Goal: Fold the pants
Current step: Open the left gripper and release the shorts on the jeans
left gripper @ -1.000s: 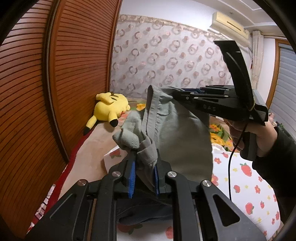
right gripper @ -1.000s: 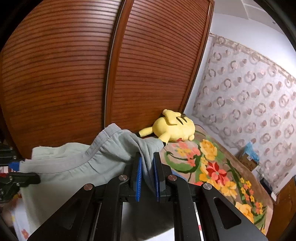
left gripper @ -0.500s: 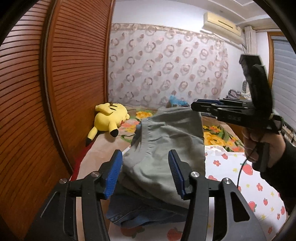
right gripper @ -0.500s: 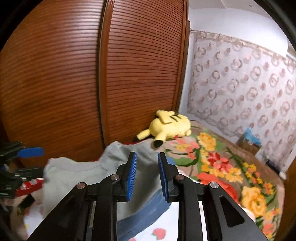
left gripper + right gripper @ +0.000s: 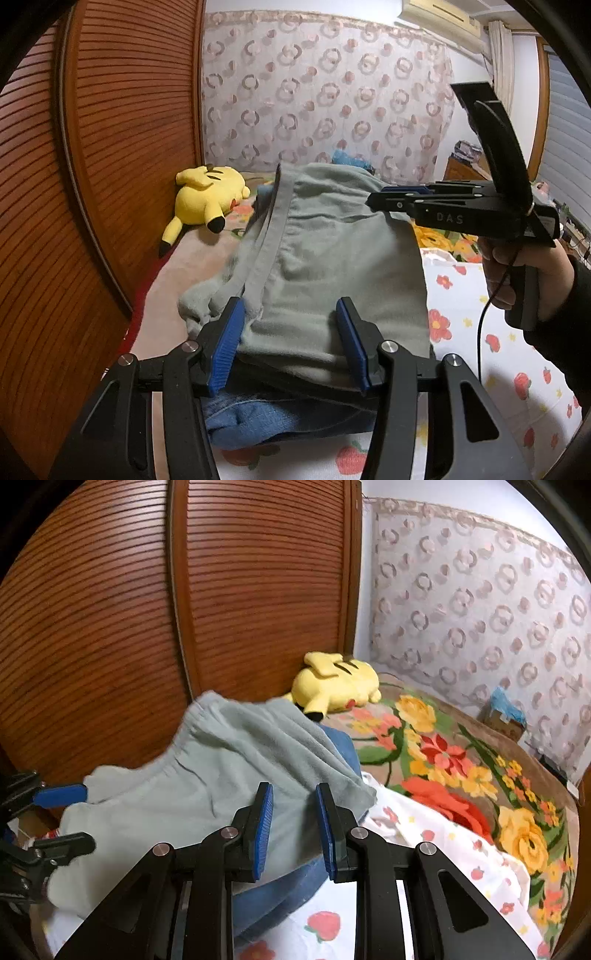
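Grey pants [image 5: 332,258] lie folded on a blue garment [image 5: 258,417] near the bed's [image 5: 443,849] wardrobe-side edge; the blue one is mostly hidden beneath. The left gripper [image 5: 291,347] is spread wide over the near end, holding nothing. The right gripper [image 5: 295,827] is parted too, over the far end. A second ago both clamped the lifted pants. A yellow plush [image 5: 340,683] lies by the wardrobe [image 5: 258,590].

Grey pants [image 5: 332,258] hide most of the blue jeans [image 5: 258,417] beneath.
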Motion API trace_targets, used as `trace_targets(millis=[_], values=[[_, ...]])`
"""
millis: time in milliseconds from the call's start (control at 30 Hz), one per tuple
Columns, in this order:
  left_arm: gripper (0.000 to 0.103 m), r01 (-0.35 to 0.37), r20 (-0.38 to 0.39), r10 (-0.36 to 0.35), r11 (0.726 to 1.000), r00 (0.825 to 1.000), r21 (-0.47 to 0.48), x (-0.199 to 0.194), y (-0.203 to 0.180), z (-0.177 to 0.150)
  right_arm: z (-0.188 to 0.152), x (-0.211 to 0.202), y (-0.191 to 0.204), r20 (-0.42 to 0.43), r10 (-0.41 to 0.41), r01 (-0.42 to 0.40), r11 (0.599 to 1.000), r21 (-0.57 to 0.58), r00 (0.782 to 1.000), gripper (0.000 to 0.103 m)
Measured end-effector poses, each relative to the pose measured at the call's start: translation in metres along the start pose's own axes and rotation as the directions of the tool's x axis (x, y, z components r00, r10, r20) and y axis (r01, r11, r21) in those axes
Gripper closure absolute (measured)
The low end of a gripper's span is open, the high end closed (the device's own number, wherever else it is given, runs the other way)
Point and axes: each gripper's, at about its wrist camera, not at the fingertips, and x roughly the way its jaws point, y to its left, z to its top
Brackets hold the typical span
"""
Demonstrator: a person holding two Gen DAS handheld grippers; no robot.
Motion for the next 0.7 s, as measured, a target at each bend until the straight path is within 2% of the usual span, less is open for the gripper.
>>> trace_targets(millis=[267, 567, 633, 700], values=[[0.05, 0.001, -0.001, -0.001, 1.0, 1.0, 0.006, 0.001, -0.007, -0.003, 0.005, 0.008, -0.009, 0.003, 0.022, -0.022, 0.999, 0.039, 1.0, 0.078], [0.05, -0.006, -0.012, 0.007, 1.0, 1.0, 0.016, -0.008, -0.008, -0.004, -0.021, -0.011, 0.001, 0.042, 0.01, -0.013, 0.998, 0.066, 0.999, 0.077], [0.045, -0.005, -0.009, 0.005, 1.0, 1.0, 0.019, -0.011, -0.007, -0.004, -0.024, -0.017, 0.005, 0.05, 0.01, -0.014, 0.997, 0.071, 0.999, 0.073], [0.035, -0.004, 0.002, 0.004, 1.0, 1.0, 0.02, -0.017, -0.007, -0.005, -0.027, -0.024, 0.008, 0.06, 0.01, -0.014, 0.997, 0.074, 0.998, 0.073]])
